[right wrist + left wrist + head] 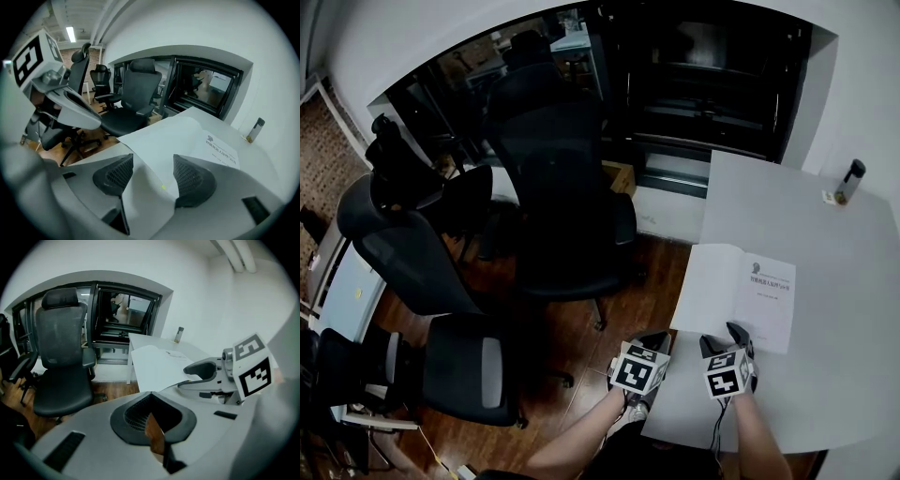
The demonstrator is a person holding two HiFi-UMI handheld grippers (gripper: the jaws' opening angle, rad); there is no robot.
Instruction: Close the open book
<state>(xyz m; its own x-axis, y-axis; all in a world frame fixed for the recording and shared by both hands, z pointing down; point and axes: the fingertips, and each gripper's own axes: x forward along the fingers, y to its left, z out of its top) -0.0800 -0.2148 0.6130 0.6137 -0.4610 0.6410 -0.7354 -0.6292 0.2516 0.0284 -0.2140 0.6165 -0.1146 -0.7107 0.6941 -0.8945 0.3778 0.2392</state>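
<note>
The open book [736, 291] lies flat on the white table [853, 356], its left page overhanging the table's left edge and printed text on its right page. My right gripper [725, 339] stands open at the book's near edge. In the right gripper view the book [187, 136] shows between the spread jaws of that gripper [150, 176], and the pads touch nothing. My left gripper [656, 339] is shut and empty, just left of the table's corner. In the left gripper view its closed jaws [151, 420] point toward the book [154, 364], with the right gripper [206, 373] beside them.
Several black office chairs [553, 178] stand on the wooden floor [656, 281] left of the table. A small dark bottle [853, 180] stands at the table's far right. Dark windows [703, 75] run along the back wall.
</note>
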